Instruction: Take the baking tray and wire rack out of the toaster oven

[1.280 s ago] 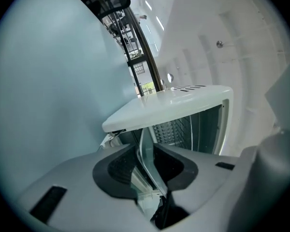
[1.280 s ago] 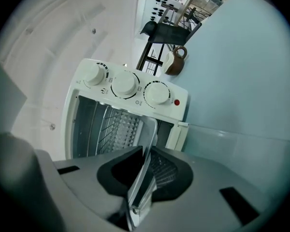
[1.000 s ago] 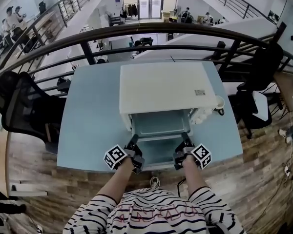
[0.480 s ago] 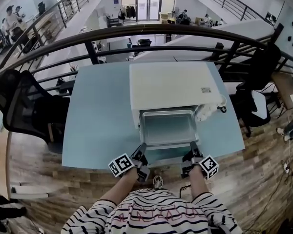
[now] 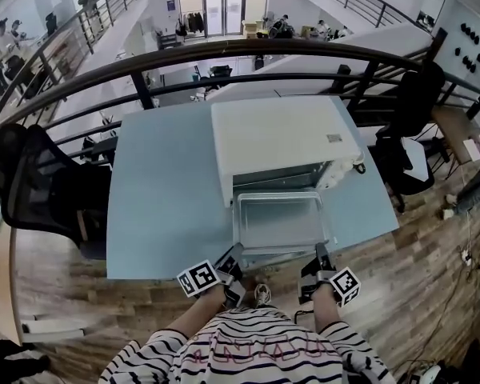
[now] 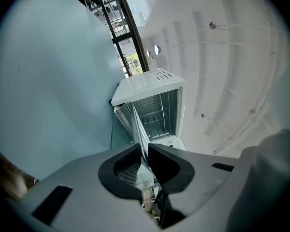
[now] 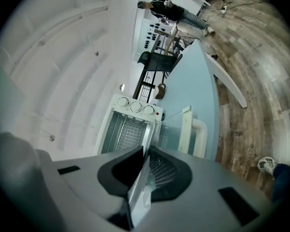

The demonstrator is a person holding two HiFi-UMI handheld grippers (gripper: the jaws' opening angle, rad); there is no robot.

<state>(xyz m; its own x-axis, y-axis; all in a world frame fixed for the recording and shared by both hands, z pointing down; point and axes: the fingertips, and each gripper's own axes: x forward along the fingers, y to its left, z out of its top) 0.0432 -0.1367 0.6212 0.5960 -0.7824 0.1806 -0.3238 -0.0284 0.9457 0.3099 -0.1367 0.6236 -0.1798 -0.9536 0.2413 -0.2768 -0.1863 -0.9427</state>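
Note:
A white toaster oven (image 5: 280, 138) stands on a pale blue table (image 5: 168, 198) with its door down. The silver baking tray (image 5: 278, 218) sticks out of its mouth toward me, held level at its two near corners. My left gripper (image 5: 234, 258) is shut on the tray's left near rim (image 6: 141, 144). My right gripper (image 5: 320, 258) is shut on the right near rim (image 7: 142, 170). A wire grid (image 7: 129, 132) shows inside the oven cavity in the right gripper view; whether it rides on the tray I cannot tell.
The lowered door's white handle (image 7: 194, 129) lies below the tray. Both grippers hang over the table's near edge. A black chair (image 5: 40, 186) stands left of the table, another (image 5: 412, 102) at the right. A dark railing (image 5: 224, 54) runs behind the table.
The tray has slid out of the oven toward me. Both grippers have drawn back with it from the oven mouth to the table's near edge.

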